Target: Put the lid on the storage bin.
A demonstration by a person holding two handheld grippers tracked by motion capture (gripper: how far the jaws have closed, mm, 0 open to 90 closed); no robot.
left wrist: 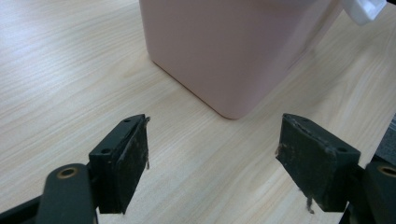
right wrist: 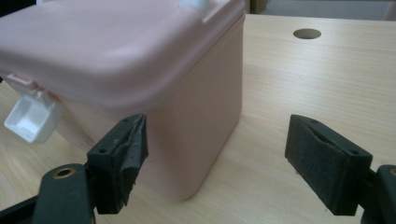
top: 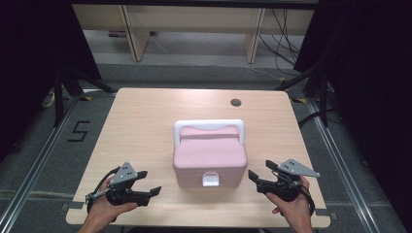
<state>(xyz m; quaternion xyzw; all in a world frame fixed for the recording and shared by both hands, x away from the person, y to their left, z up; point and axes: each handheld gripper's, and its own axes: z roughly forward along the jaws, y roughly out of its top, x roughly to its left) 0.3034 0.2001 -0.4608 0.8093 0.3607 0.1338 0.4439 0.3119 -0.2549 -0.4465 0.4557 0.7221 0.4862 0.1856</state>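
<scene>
Tongs on both sides gape, released: left tongs (top: 145,186) and right tongs (top: 261,172) flank the pink box (top: 209,158), which sits mid-tabletop (top: 141,121), untouched. Stiff smooth plastic, probably light and slippery; the white handle (top: 210,124) or front latch (top: 210,179) looks the surest hold.

We see a light wooden table (top: 145,121) on grey floor (top: 43,160), black curtains (top: 29,53) at both sides, pale shelving (top: 194,22) behind.

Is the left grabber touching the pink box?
Apart. The high view shows bare table between the left gripper and the pink box.
</scene>
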